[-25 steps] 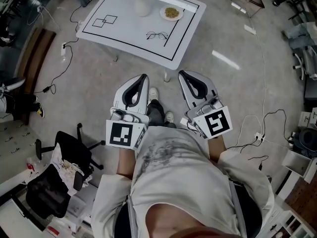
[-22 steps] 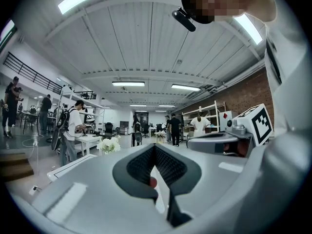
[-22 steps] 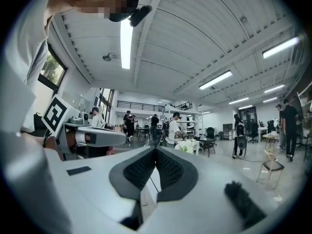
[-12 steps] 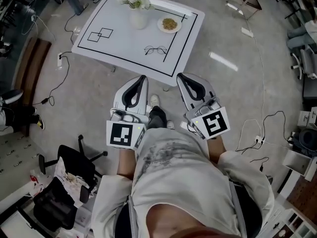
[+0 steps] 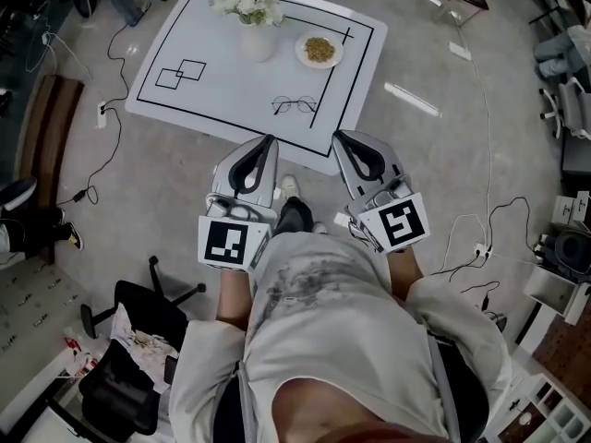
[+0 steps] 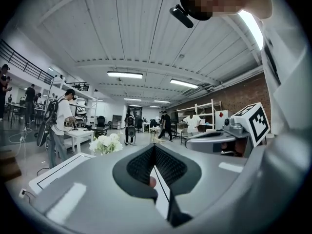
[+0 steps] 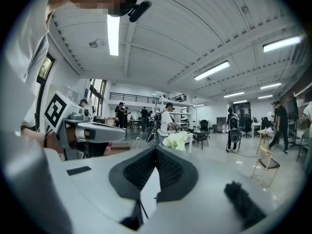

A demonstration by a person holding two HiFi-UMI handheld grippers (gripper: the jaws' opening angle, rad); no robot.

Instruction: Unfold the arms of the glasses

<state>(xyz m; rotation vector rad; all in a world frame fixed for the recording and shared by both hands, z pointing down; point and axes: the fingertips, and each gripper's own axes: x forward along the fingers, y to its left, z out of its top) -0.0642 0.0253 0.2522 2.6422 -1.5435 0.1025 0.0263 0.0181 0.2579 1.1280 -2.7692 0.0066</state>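
Thin-rimmed round wire glasses (image 5: pixel 294 106) lie untouched on the white, black-lined low table (image 5: pixel 231 81), beyond the left gripper (image 5: pixel 267 142) and right gripper (image 5: pixel 339 137), both clenched empty, apparently carried close for the approach.

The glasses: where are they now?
In the head view the glasses lie on the white table, between the plate and the table's near edge.
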